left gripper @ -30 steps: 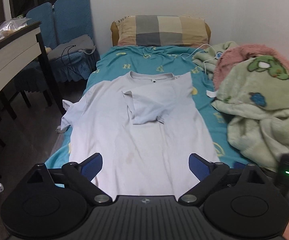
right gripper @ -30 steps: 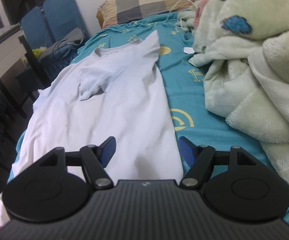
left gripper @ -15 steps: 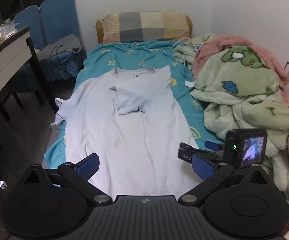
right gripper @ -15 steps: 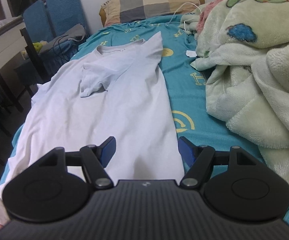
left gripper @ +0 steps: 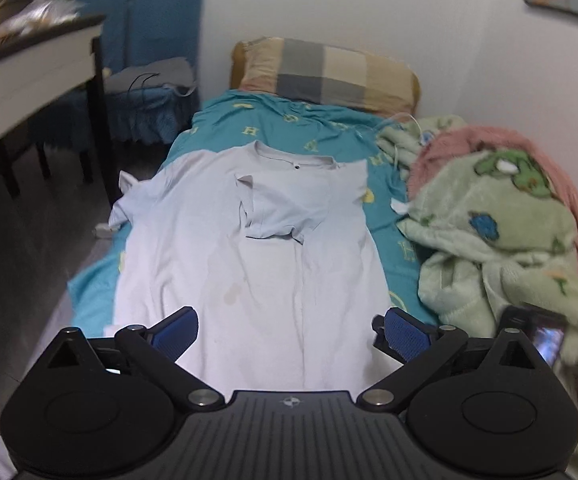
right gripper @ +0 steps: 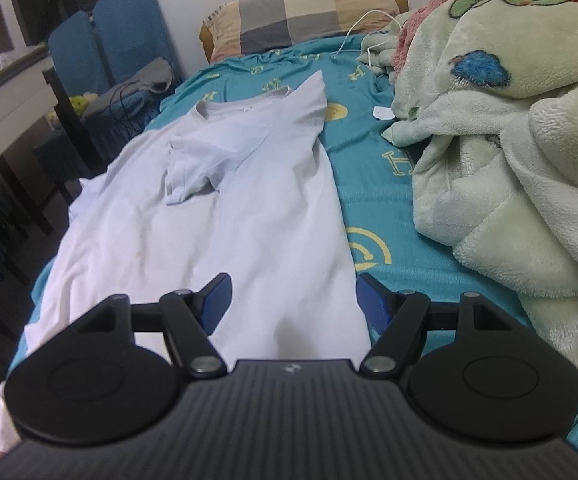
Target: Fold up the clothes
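Observation:
A pale blue-grey T-shirt (left gripper: 225, 264) lies flat along the teal bed sheet (left gripper: 217, 128), collar toward the pillow. Its right sleeve (left gripper: 285, 208) is folded in over the chest; its left sleeve (left gripper: 129, 196) hangs off the bed's left edge. The shirt also shows in the right wrist view (right gripper: 225, 216). My left gripper (left gripper: 289, 330) is open and empty above the shirt's hem. My right gripper (right gripper: 293, 296) is open and empty above the hem's right corner; it also shows at the right of the left wrist view (left gripper: 537, 332).
A heaped green and pink fleece blanket (left gripper: 501, 220) fills the bed's right side (right gripper: 509, 128). A checked pillow (left gripper: 325, 72) lies at the head. Blue chairs (left gripper: 149, 60) and a table (left gripper: 21, 80) stand left of the bed. A white cable (right gripper: 361, 28) lies near the pillow.
The left gripper has swung back to the left and closer over the shirt's hem. The right gripper has barely moved. The shirt lies as before.

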Demonstrator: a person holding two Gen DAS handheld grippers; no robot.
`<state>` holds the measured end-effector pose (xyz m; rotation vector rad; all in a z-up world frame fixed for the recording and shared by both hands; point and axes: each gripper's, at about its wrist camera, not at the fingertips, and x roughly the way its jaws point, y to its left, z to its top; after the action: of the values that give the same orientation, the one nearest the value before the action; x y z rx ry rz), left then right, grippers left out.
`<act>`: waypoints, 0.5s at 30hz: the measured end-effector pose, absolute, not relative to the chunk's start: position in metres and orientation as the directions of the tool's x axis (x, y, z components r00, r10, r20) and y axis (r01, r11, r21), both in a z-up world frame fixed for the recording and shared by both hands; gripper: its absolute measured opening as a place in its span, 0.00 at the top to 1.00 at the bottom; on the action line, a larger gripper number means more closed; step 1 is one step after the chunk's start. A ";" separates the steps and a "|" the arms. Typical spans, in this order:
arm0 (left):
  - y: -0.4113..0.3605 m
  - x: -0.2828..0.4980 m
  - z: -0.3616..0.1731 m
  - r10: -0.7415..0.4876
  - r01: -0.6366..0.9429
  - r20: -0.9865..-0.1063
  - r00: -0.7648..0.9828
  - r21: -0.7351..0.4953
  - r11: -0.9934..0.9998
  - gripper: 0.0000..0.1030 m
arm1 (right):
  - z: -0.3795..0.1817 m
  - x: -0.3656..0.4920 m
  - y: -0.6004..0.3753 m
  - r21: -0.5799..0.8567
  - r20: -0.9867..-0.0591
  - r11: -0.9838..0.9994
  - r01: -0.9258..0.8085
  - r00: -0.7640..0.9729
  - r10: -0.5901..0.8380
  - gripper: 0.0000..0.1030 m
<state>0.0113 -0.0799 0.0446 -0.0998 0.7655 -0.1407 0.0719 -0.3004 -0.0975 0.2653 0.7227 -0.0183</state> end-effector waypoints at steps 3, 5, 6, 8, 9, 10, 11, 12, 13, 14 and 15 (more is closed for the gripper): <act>-0.079 0.021 0.017 -0.112 0.073 -0.623 0.774 -0.087 0.994 0.03 | -0.096 0.070 -0.302 0.246 -0.642 0.963 0.108 0.763 0.078 0.31; -0.076 0.027 0.000 -0.077 0.058 -0.590 0.803 -0.052 0.997 0.03 | -0.096 0.068 -0.303 0.253 -0.634 0.962 0.106 0.769 0.082 0.31; -0.074 0.032 -0.008 -0.055 0.044 -0.578 0.814 -0.033 0.998 0.03 | -0.095 0.067 -0.303 0.254 -0.628 0.961 0.106 0.774 0.080 0.31; -0.067 0.044 -0.022 -0.047 0.041 -0.590 0.806 -0.023 0.999 0.03 | -0.093 0.066 -0.303 0.256 -0.615 0.961 0.107 0.785 0.076 0.31; -0.063 0.051 -0.028 -0.065 0.054 -0.611 0.789 -0.035 0.998 0.03 | -0.092 0.066 -0.303 0.257 -0.610 0.961 0.106 0.788 0.077 0.31; -0.058 0.057 -0.033 -0.084 0.071 -0.629 0.773 -0.045 0.996 0.03 | -0.090 0.067 -0.303 0.259 -0.606 0.960 0.104 0.792 0.078 0.31; -0.052 0.063 -0.037 -0.097 0.082 -0.641 0.761 -0.053 0.995 0.03 | -0.087 0.068 -0.302 0.261 -0.602 0.961 0.094 0.794 0.086 0.31; -0.045 0.068 -0.040 -0.108 0.089 -0.652 0.751 -0.062 0.994 0.03 | -0.084 0.070 -0.300 0.262 -0.598 0.961 0.083 0.796 0.094 0.31; -0.038 0.073 -0.043 -0.118 0.096 -0.662 0.740 -0.070 0.993 0.03 | -0.079 0.073 -0.298 0.264 -0.590 0.962 0.065 0.800 0.108 0.31; -0.030 0.077 -0.045 -0.127 0.098 -0.669 0.732 -0.082 0.992 0.03 | -0.073 0.077 -0.294 0.262 -0.582 0.964 0.046 0.804 0.120 0.31; -0.021 0.080 -0.045 -0.135 0.096 -0.674 0.727 -0.095 0.991 0.03 | -0.067 0.084 -0.288 0.256 -0.574 0.966 0.020 0.807 0.136 0.31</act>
<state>0.0801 -0.0214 -0.0452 -0.0544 0.7467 -0.1277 0.0835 -0.2884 -0.0669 0.2566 0.6296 0.0630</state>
